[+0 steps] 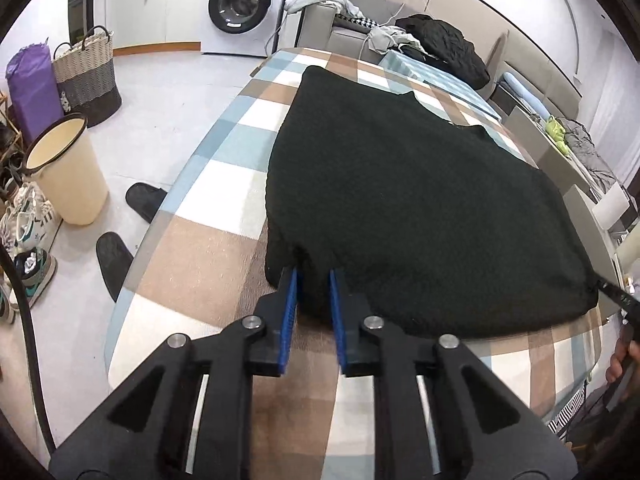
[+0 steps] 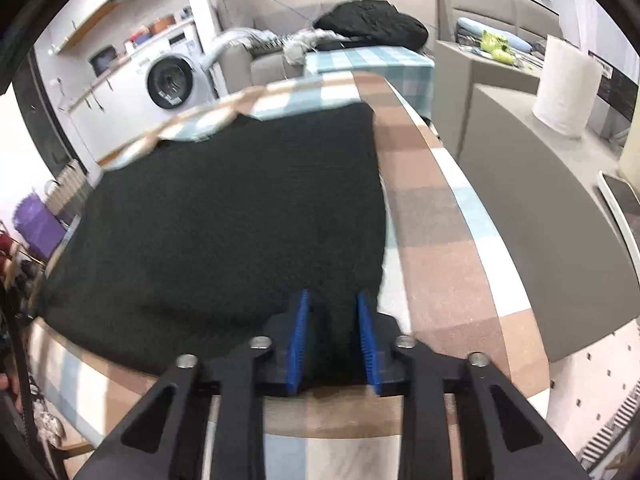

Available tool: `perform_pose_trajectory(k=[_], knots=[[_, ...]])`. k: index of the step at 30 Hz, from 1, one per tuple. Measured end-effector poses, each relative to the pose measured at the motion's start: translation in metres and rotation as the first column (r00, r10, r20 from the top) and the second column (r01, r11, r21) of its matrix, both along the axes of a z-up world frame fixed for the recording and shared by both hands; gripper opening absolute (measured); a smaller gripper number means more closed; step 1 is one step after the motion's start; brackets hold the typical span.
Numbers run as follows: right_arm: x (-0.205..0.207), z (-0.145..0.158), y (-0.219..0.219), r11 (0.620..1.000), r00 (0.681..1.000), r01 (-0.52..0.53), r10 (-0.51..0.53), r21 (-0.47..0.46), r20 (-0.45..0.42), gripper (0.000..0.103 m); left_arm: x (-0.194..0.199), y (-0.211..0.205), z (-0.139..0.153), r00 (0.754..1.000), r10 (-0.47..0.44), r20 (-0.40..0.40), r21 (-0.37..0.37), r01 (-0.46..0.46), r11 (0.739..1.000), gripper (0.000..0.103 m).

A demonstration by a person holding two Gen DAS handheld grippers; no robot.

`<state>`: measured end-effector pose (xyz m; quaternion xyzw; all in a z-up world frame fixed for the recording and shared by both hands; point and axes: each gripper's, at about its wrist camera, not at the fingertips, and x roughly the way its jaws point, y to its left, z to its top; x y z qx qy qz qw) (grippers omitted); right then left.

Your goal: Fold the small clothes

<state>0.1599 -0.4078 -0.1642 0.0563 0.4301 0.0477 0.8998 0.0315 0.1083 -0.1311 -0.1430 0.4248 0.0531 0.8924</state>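
Left gripper point(image 1: 313, 276) and right gripper point(image 2: 333, 300) each pinching black garment's point(image 1: 400, 200) near hem.

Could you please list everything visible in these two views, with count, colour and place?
knitted garment: one, black, flat on the table
tablecloth: one, brown, blue and white checks, over the table
washing machine: one, white, by the far wall
laundry basket: one, grey and cream, on the floor left
bin: one, cream, beside the basket
slippers: two, black, on the floor by the table
paper roll: one, white, on the grey counter
jacket: one, black, on the sofa
left hand-held gripper: black with blue pads, garment's near edge between the pads
right hand-held gripper: same colours, garment's near corner between the pads
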Motion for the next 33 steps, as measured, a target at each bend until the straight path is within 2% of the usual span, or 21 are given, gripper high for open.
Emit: perform_pose_trajectory(k=[1,2,3,4,5,6,10,14,17,21,24,31,32,33], knots=[[-0.002,0.006,0.001,1.0,1.0,0.0,0.0,0.008,0.021,0.05,-0.002,0.0,0.001,1.0,0.007,-0.005,0.005,-0.007,1.0,0.022],[-0.003,0.012,0.003,1.0,0.999,-0.003,0.002,0.015,0.048,0.06,-0.003,0.0,0.002,1.0,0.015,-0.005,0.005,-0.015,1.0,0.031],[-0.004,0.018,0.006,1.0,0.997,-0.002,0.001,0.011,0.074,0.064,-0.006,0.0,0.003,1.0,0.027,-0.001,-0.007,-0.027,1.0,0.037],[-0.005,0.023,0.008,1.0,0.996,0.0,0.0,0.007,0.089,0.066,-0.008,0.001,0.004,0.999,0.035,0.002,-0.016,-0.035,0.999,0.05],[-0.004,0.028,0.011,1.0,0.995,-0.011,0.01,0.01,0.1,0.069,-0.011,0.001,0.005,0.999,0.043,0.008,-0.029,-0.042,0.999,0.057],[-0.003,0.031,0.014,0.999,0.994,-0.026,0.024,0.019,0.109,0.07,-0.015,0.001,0.006,0.999,0.046,0.011,-0.052,-0.045,0.998,0.059],[0.005,0.037,0.03,0.995,0.99,-0.077,0.069,0.057,0.127,0.072,-0.023,0.001,0.006,0.999,0.053,0.007,-0.096,-0.052,0.994,0.06],[0.009,0.035,0.051,0.987,0.985,-0.137,0.126,0.085,0.121,0.072,-0.029,0.005,0.002,0.999,0.053,0.001,-0.199,-0.052,0.979,0.061],[0.014,0.031,0.072,0.976,0.977,-0.191,0.179,0.101,0.116,0.072,-0.03,0.005,-0.003,1.0,0.03,0.01,-0.298,-0.025,0.954,0.061],[0.015,0.028,0.093,0.961,0.966,-0.243,0.229,0.128,0.12,0.072,-0.017,0.004,-0.013,1.0,0.022,0.007,-0.369,-0.018,0.929,0.061],[0.015,0.022,0.106,0.952,0.958,-0.276,0.262,0.134,0.115,0.072,-0.002,0.003,-0.02,0.999,0.052,-0.008,-0.369,-0.051,0.928,0.061],[0.019,0.014,0.138,0.938,0.94,-0.335,0.326,0.093,0.101,0.072,0.035,0.001,-0.024,0.987,0.157,0.034,-0.343,-0.136,0.929,0.059],[0.022,0.013,0.142,0.938,0.94,-0.337,0.329,0.085,0.094,0.072,0.039,0.001,-0.024,0.984,0.173,0.037,-0.336,-0.151,0.93,0.056],[0.023,0.012,0.144,0.937,0.938,-0.341,0.334,0.077,0.093,0.072,0.044,0.002,-0.025,0.982,0.185,0.043,-0.333,-0.16,0.929,0.049]])
